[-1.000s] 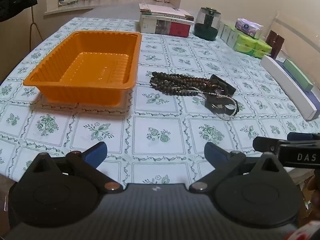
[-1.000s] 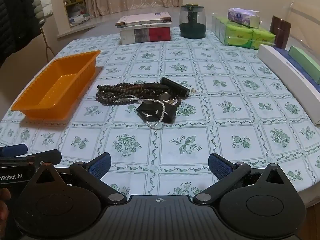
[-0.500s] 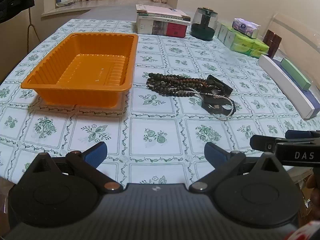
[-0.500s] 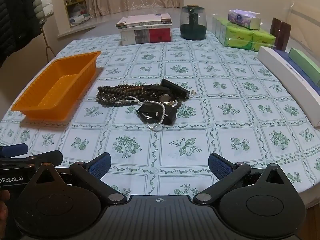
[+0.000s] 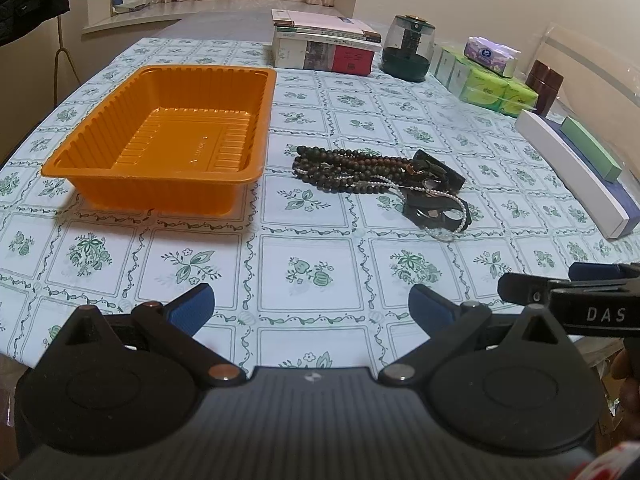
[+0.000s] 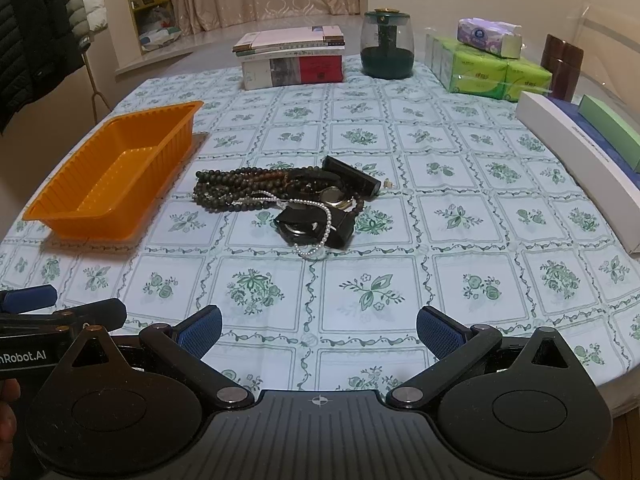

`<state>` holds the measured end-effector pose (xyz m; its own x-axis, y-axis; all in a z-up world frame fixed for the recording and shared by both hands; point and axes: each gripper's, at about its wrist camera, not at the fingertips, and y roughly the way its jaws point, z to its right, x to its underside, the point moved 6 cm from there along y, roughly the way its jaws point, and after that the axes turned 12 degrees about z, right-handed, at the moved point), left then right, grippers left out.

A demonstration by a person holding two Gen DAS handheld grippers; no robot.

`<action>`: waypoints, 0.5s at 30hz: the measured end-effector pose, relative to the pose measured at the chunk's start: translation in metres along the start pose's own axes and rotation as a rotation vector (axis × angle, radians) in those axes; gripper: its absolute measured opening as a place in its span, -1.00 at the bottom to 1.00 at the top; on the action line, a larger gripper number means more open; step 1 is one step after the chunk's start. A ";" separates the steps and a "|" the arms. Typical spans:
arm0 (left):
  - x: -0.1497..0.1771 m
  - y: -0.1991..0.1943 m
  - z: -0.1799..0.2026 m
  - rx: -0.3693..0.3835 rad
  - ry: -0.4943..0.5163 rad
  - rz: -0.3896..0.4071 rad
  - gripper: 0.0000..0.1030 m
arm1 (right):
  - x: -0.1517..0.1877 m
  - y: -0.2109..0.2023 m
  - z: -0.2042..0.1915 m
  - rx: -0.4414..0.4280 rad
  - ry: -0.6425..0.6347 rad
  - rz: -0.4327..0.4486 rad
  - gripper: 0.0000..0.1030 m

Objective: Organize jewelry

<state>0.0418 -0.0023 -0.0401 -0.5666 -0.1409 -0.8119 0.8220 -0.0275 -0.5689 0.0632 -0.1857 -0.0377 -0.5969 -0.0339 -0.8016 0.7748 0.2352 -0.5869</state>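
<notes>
An empty orange tray (image 5: 168, 136) (image 6: 116, 176) stands on the left of the table. To its right lies a tangle of jewelry: dark bead strands (image 5: 344, 170) (image 6: 236, 188), a white pearl string (image 5: 448, 204) (image 6: 320, 232), black straps and a watch (image 6: 334, 196). My left gripper (image 5: 311, 308) hovers open over the near table edge, well short of the pile. My right gripper (image 6: 319, 330) is open too, beside the left one, with nothing between its fingers. Each gripper's tip shows in the other's view, the right fingertips (image 5: 520, 286) and the left fingertips (image 6: 100, 310).
A stack of books (image 6: 294, 60), a dark green glass jar (image 6: 386, 50), green tissue packs (image 6: 492, 72) and a brown canister (image 6: 564, 66) line the far side. Long white and green boxes (image 6: 576, 160) lie along the right edge. A floral cloth (image 6: 440, 168) covers the table.
Both grippers have drifted slightly forward toward the table; the tray and jewelry look a little closer. Nothing on the table has moved, and both jaws stay open.
</notes>
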 end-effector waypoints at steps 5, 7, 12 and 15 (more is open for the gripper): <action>0.000 0.000 0.000 -0.001 -0.002 0.000 0.99 | 0.000 0.000 0.000 0.000 0.000 0.000 0.99; 0.001 0.000 0.000 0.001 -0.004 0.000 0.99 | 0.000 0.000 0.000 0.001 -0.001 0.000 0.99; 0.001 -0.001 -0.001 0.000 -0.007 0.002 0.99 | 0.001 0.000 0.000 0.001 -0.001 -0.001 0.99; 0.001 -0.001 -0.001 0.000 -0.009 0.002 0.99 | 0.002 0.000 0.000 0.001 0.000 0.000 0.99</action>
<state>0.0402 -0.0015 -0.0405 -0.5646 -0.1493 -0.8117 0.8229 -0.0268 -0.5675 0.0617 -0.1861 -0.0391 -0.5972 -0.0339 -0.8014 0.7748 0.2340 -0.5873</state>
